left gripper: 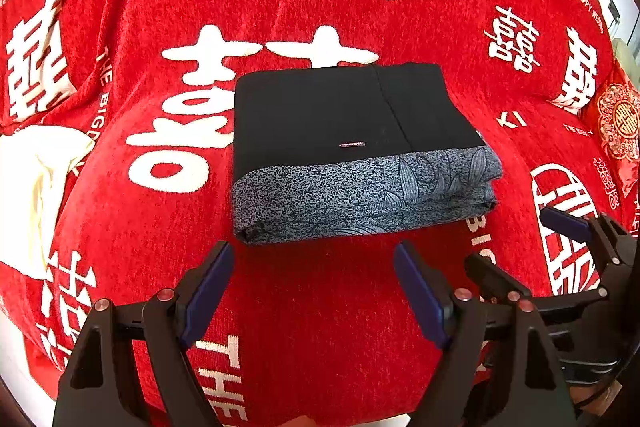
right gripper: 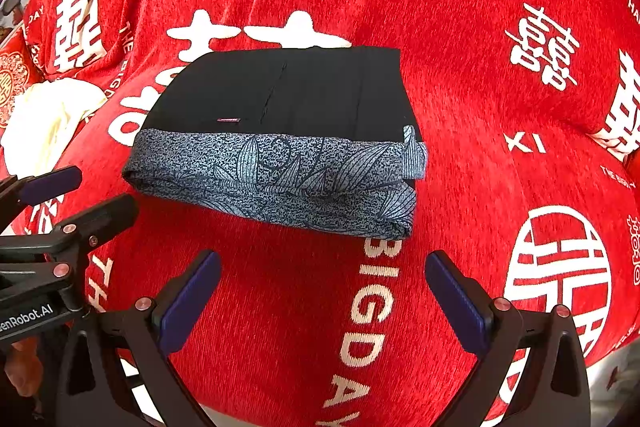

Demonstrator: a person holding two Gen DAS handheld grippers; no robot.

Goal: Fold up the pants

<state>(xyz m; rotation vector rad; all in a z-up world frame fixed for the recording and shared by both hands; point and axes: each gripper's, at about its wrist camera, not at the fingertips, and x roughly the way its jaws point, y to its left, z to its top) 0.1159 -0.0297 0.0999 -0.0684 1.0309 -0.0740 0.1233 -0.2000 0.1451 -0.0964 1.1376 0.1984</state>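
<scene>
The folded pants are black, edged by a blue-grey speckled band with dark leaf outlines. The blanket beneath is bright red with white characters and lettering. A cream cloth lies at the left.

Black left gripper, navy pads, red rivets

Red blanket reads "BIGDAY", "HAPPY WEDDING", "XI".
</scene>
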